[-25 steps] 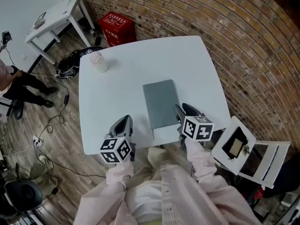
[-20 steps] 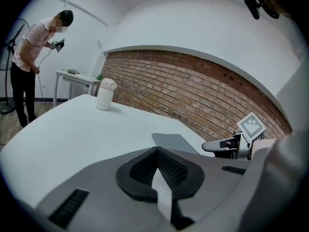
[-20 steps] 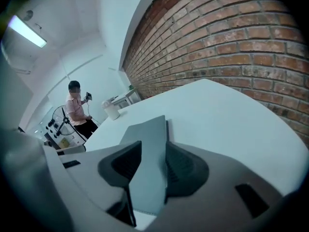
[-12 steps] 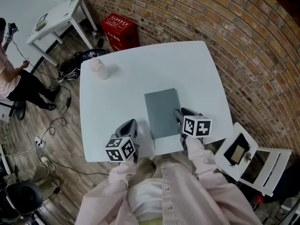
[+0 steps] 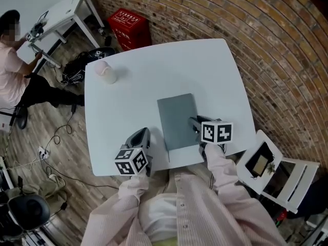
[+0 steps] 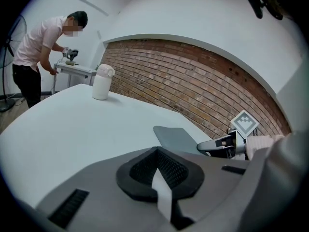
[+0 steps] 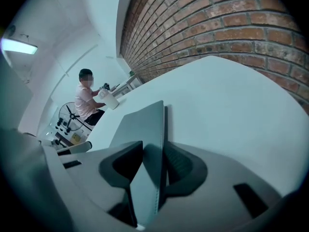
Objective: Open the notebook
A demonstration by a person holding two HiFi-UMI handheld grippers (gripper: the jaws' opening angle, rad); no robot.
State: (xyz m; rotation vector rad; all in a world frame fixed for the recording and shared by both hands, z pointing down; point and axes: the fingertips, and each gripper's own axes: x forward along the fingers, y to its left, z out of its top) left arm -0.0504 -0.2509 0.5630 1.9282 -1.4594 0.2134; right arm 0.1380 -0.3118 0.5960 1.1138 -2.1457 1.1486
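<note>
— Where's the closed grey-green rectangular notebook [image 5: 177,118]?
— Flat on the white surface [image 5: 154,70], lower centre. The right hand-held gripper [image 5: 194,123] straddles its right edge, jaws wide, just been closing, not yet pressing.
— The left hand-held gripper [image 5: 141,135]?
— Jaws together, empty.

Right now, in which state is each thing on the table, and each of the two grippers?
notebook: closed, lying flat on the table.
right gripper: jaws apart, the notebook's right edge between them; they have just been closing a little.
left gripper: jaws together, nothing between them.
white container: upright, near the table's far left corner.
</note>
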